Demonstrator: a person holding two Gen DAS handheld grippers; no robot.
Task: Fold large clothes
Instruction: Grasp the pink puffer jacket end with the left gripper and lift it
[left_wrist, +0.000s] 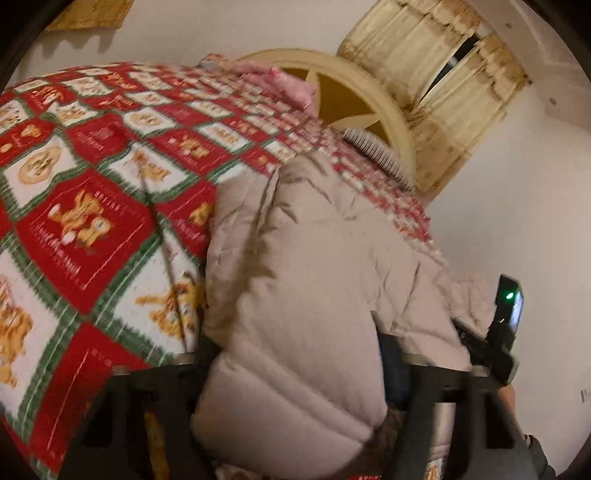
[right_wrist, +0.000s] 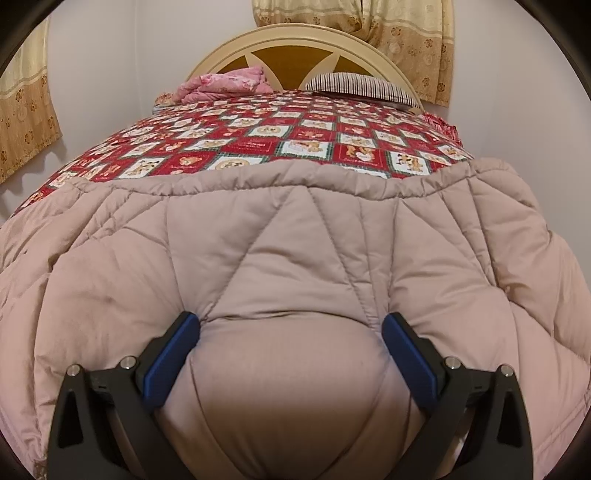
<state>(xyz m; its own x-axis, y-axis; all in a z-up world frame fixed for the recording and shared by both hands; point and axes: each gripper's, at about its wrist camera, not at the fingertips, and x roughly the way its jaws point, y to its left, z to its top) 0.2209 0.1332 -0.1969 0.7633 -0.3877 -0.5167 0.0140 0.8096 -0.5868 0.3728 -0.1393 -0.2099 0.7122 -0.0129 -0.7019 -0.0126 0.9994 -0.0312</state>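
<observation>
A puffy beige quilted jacket (right_wrist: 295, 240) lies spread over the near end of a bed. My right gripper (right_wrist: 291, 325) is shut on the jacket, with its blue pads (right_wrist: 173, 358) dug into a bulging fold at the near edge. In the blurred left wrist view another part of the jacket (left_wrist: 314, 258) bulges up between the dark fingers of my left gripper (left_wrist: 295, 358), which squeeze it from both sides. The right gripper's black housing with a green light (left_wrist: 508, 306) shows at the right, with a hand (left_wrist: 511, 400) below it.
The bed has a red, white and green teddy-bear bedspread (right_wrist: 295, 136). A cream and brown arched headboard (right_wrist: 291, 48) stands behind it, with a pink cloth (right_wrist: 225, 86) and a striped pillow (right_wrist: 362, 88) lying in front. Yellow curtains (right_wrist: 406, 37) hang on the pale wall.
</observation>
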